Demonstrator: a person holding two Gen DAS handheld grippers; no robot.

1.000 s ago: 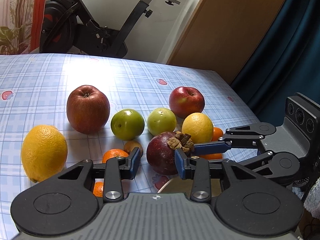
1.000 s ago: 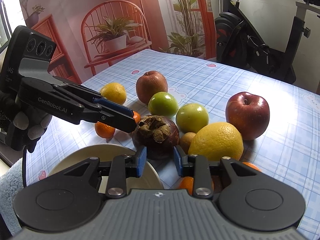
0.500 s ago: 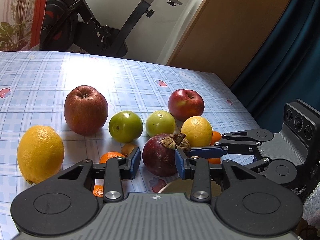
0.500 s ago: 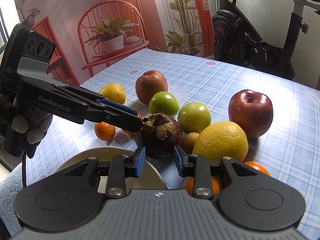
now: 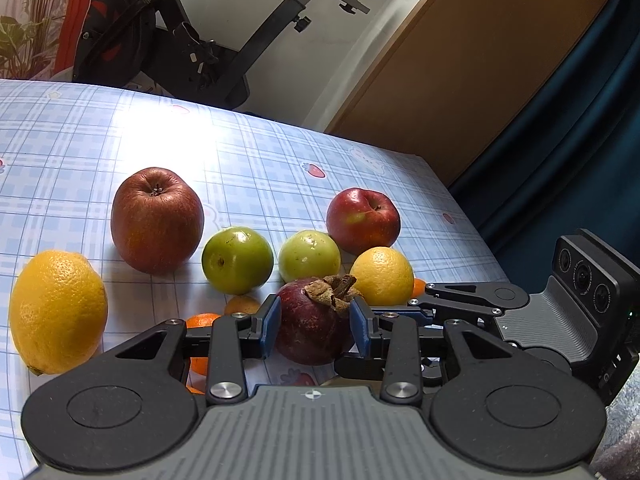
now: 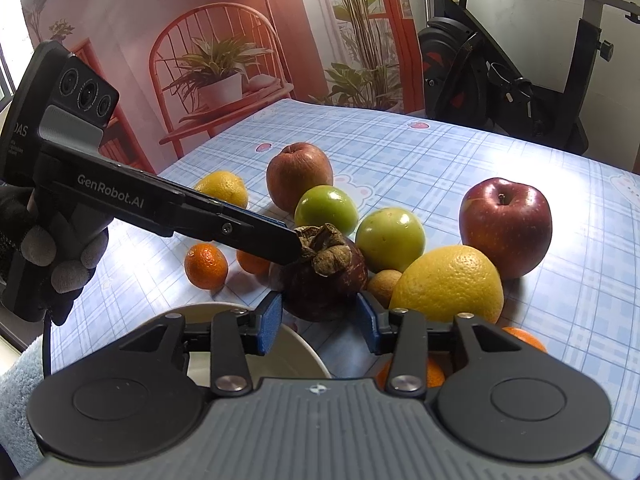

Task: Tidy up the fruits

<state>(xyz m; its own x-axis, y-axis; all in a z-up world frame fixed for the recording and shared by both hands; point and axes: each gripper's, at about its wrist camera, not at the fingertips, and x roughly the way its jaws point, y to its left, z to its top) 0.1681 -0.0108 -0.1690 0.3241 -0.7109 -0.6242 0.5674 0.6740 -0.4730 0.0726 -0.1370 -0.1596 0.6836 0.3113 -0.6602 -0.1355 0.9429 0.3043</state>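
Observation:
A dark purple mangosteen (image 5: 310,326) with a dry brown cap sits between the blue pads of my left gripper (image 5: 314,330), which is shut on it and holds it above the cloth. In the right wrist view the mangosteen (image 6: 324,276) hangs just beyond my open right gripper (image 6: 320,324), with the left gripper (image 6: 280,240) reaching in from the left. A white bowl (image 6: 296,350) lies below. Around it lie two red apples (image 5: 157,220) (image 5: 363,220), two green fruits (image 5: 237,260) (image 5: 309,256), and two yellow citrus fruits (image 5: 58,312) (image 5: 382,276).
Small tangerines (image 6: 206,266) and a small brown fruit (image 6: 384,282) lie on the blue checked tablecloth (image 5: 240,168). More tangerines (image 6: 524,338) lie by my right gripper. An exercise bike (image 5: 192,52) stands behind the table. The table edge runs along the right, by a dark curtain (image 5: 568,120).
The mangosteen has risen off the cloth in my left gripper and come nearer to both cameras. My right gripper has opened a little wider and stays empty.

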